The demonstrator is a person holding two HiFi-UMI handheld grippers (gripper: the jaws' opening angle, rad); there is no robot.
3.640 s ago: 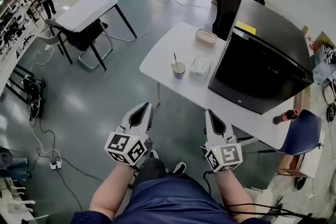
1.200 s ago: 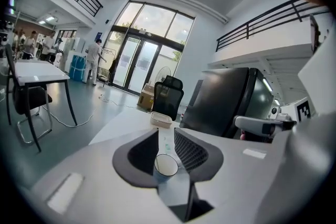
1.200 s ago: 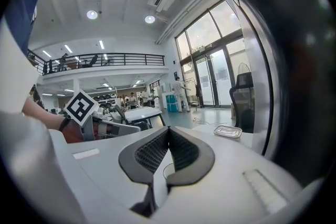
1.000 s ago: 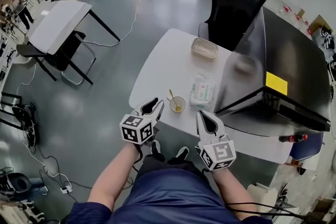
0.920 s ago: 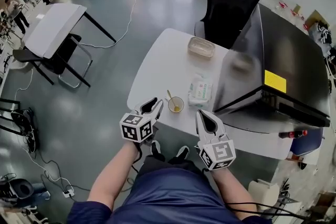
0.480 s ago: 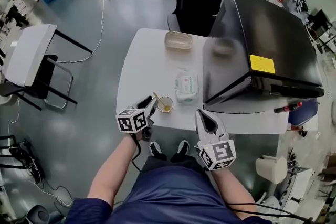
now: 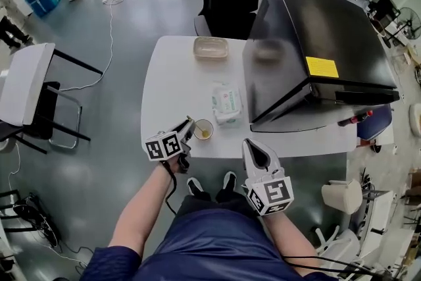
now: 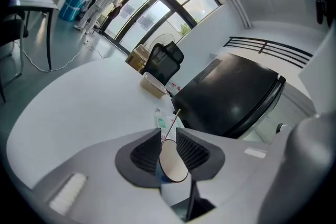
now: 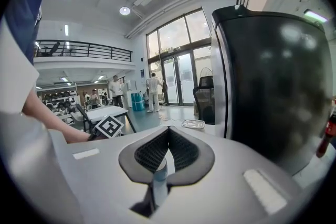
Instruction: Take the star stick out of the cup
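White worktop (image 7: pixel 171 85) fills the middle of your view, and the cup (image 7: pixel 203 130) stands close to its near edge. Nearer you than the cup and to its right, your right hand-held gripper (image 9: pixel 168 130) hangs short of the worktop, jaws together on nothing. Your left hand-held gripper (image 8: pixel 168 132) has its jaws narrowed round the cup, seemingly gripping it. The stick (image 8: pixel 172 122) leans out over the cup's rim. By my reading you are bracing the cup. Next, open the right jaws and pinch the stick above the rim. Beyond the cup lie a wipes pack (image 7: pixel 226 102) and a tray (image 7: pixel 210 47). The star itself is too small to make out.
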